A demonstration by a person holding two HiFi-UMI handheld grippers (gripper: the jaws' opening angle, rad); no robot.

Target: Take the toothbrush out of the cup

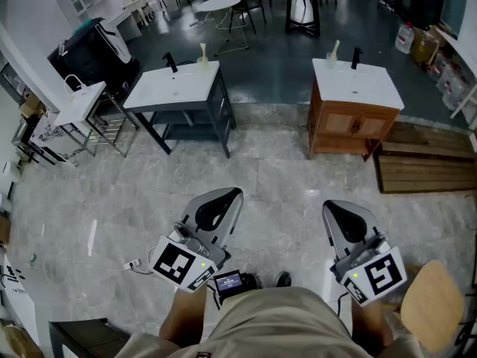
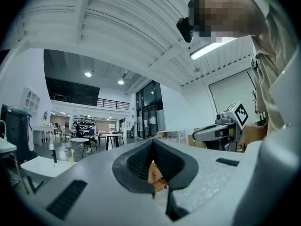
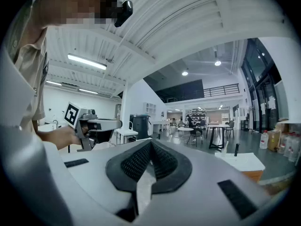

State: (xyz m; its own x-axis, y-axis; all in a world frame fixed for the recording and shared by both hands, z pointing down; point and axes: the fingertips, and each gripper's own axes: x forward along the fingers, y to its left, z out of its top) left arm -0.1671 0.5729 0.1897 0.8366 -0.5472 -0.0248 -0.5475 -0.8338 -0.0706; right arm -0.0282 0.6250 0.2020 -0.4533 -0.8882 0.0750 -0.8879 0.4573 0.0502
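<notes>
Two cups, each with a toothbrush standing in it, are far ahead of me. One cup (image 1: 202,54) stands at the back of the white-topped grey vanity (image 1: 160,94); it also shows small as the cup (image 2: 71,158) in the left gripper view. The other cup (image 1: 332,54) is on the wooden vanity (image 1: 350,125), seen too as the cup (image 3: 225,149). My left gripper (image 1: 223,195) (image 2: 151,147) is shut and holds nothing. My right gripper (image 1: 339,208) (image 3: 150,149) is also shut and holds nothing. Both are held level near my waist, well short of the vanities.
Each vanity has a black faucet (image 1: 171,62) (image 1: 355,57). A wooden pallet (image 1: 425,162) lies right of the wooden vanity. A white sink on a wire rack (image 1: 82,114) stands at the left. A chair seat (image 1: 432,304) sits by my right side. Tables and chairs (image 1: 223,10) stand further back.
</notes>
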